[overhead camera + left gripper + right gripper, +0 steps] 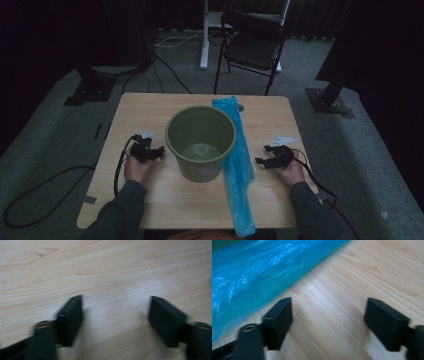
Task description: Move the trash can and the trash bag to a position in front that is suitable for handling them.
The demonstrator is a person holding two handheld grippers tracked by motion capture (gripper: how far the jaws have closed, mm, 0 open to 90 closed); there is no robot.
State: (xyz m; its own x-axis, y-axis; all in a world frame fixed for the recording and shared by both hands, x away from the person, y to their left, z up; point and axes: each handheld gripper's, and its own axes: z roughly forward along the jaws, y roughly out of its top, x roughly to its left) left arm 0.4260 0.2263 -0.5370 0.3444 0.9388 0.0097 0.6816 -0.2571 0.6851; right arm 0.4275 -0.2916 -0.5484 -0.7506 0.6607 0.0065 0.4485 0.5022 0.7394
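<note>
A green ribbed bucket [201,141] stands upright in the middle of the wooden table [150,107], with nothing visible inside. A long folded blue plastic bag [236,160] lies flat just right of it, running from the far edge to the near edge. My left gripper [159,151] rests on the table left of the bucket, jaws open and nothing between them; in the left gripper view [116,315] they frame bare wood. My right gripper [259,162] sits right of the bag, open. The right gripper view [328,317] has the blue bag [254,277] just ahead and to the left of its jaws.
A black folding chair [250,47] stands beyond the table's far edge. Dark stand bases [90,90] [330,102] sit on the grey carpet at both far corners, and cables [45,185] trail across the floor at the left.
</note>
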